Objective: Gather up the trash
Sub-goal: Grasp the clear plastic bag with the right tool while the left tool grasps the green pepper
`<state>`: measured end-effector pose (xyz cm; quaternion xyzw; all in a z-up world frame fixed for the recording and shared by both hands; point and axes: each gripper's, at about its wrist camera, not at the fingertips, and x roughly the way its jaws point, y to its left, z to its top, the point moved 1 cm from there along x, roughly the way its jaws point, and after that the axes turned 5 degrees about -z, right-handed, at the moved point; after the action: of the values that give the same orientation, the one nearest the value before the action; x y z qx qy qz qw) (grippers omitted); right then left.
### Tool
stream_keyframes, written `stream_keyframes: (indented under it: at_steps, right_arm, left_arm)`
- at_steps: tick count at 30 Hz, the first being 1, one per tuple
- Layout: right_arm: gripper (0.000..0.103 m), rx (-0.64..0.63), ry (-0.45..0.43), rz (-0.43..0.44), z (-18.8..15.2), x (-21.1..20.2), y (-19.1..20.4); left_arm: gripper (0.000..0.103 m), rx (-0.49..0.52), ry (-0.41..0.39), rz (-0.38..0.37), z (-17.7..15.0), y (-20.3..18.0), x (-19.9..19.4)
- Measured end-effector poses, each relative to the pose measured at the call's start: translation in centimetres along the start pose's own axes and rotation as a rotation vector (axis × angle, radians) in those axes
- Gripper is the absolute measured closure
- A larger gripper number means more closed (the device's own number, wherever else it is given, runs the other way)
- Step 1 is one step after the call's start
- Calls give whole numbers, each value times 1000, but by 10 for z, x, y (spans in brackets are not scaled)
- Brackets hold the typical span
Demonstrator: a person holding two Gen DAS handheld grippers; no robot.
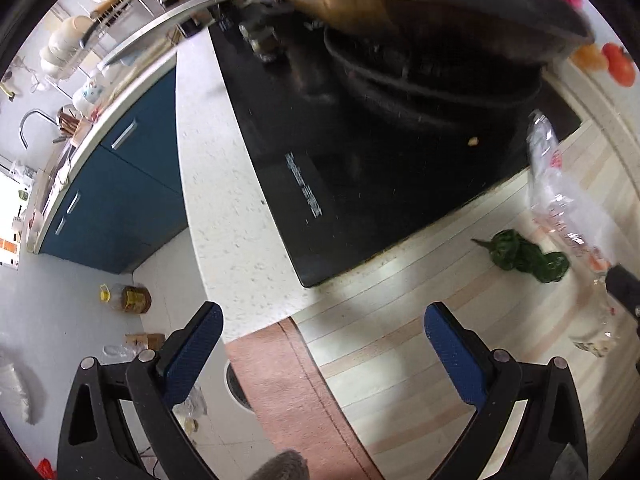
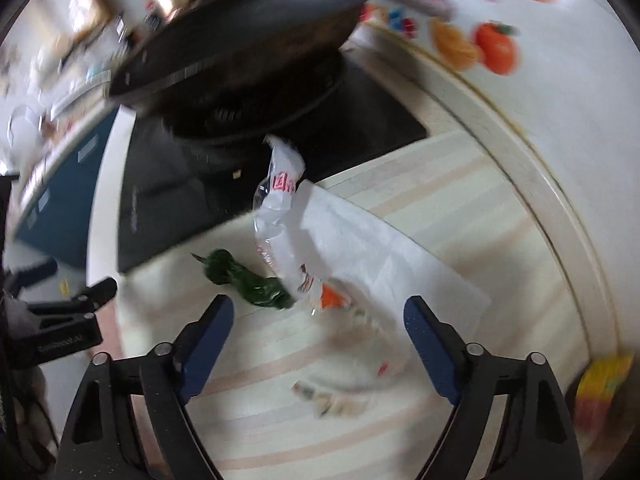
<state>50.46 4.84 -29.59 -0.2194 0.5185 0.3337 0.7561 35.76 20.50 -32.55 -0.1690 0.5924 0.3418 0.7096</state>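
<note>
Left gripper [image 1: 324,344]: jaws spread wide, nothing between the blue pads; it hangs over the front edge of the counter, with the floor visible below on its left side.

Right gripper [image 2: 319,338]: jaws spread wide, holding nothing; it hovers above the striped mat, and the lower, blurred end of the clear wrapper lies between its fingers (whether a pad touches the plastic cannot be told).

Clear plastic wrapper [image 2: 280,216]: a crumpled, see-through bag with red printing, stretched from the edge of the cooktop down across the mat; in the left wrist view it shows at the far right [image 1: 560,196].

Green scrap [image 2: 244,278]: a dark, glossy green twisted piece lying on the mat, just beside the wrapper and near the cooktop's front corner; also seen in the left wrist view [image 1: 520,256].

White sheet [image 2: 380,256]: a flat pale sheet on the mat, partly under the wrapper.

Striped mat [image 1: 400,360]: pale, banded covering on the counter, bearing the trash.

Cooktop [image 1: 360,184]: black glass, set into the speckled counter.

Wok [image 2: 240,48]: dark, sitting on the cooktop's burner behind the trash.
</note>
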Motion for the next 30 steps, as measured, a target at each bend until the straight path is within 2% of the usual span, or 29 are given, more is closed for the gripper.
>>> stream_keyframes:
  at_steps: [3,5,7,8,9,10,12,15,18,19,20,22,23,25,27,30]
  right_arm:
    - [15,-111,37,-40,12,28,3]
    - [15,-128,70,-52,17,45,-1]
    - [18,-108,105,-17,19,59,-7]
    - [44,-94,124,-3,19,65,-10]
    - [80,-81,136,8,18,70,-13]
    - [88,-54,158,28,16,76,-18]
    - [99,40,143,63,10,74,-33]
    - [102,158,99,94,-4,63,-54]
    - [102,283,42,106,-25,41,-78]
    - [102,326,24,100,-35,32,-87]
    - [102,352,9,86,-41,24,-92]
    - [102,398,-27,26,-56,6,-103]
    - [102,421,-43,-1,-64,-2,-108]
    - [102,468,-66,-43,-79,-14,-116]
    - [102,505,-73,-79,-90,-19,-123]
    - [102,584,-49,-81,-103,-13,-131]
  left_arm:
    - [0,-22,33,23,-1,3,21]
    - [0,-34,51,36,0,-3,31]
    - [0,-38,66,34,-1,-8,38]
    - [0,-37,72,32,-1,-11,41]
    - [0,-32,75,29,-1,-14,42]
    - [0,-27,74,21,-1,-18,43]
    - [0,-18,67,-6,0,-22,41]
    - [0,25,58,-80,1,-35,36]
    - [0,99,31,-122,0,-51,29]
    - [0,114,34,-136,0,-56,28]
    - [0,103,55,-180,1,-61,28]
    - [1,47,104,-264,2,-64,32]
    - [1,-24,159,-349,4,-64,37]
    - [1,-138,222,-458,6,-65,46]
    - [1,-211,260,-507,9,-68,53]
    - [1,-240,277,-521,18,-85,55]
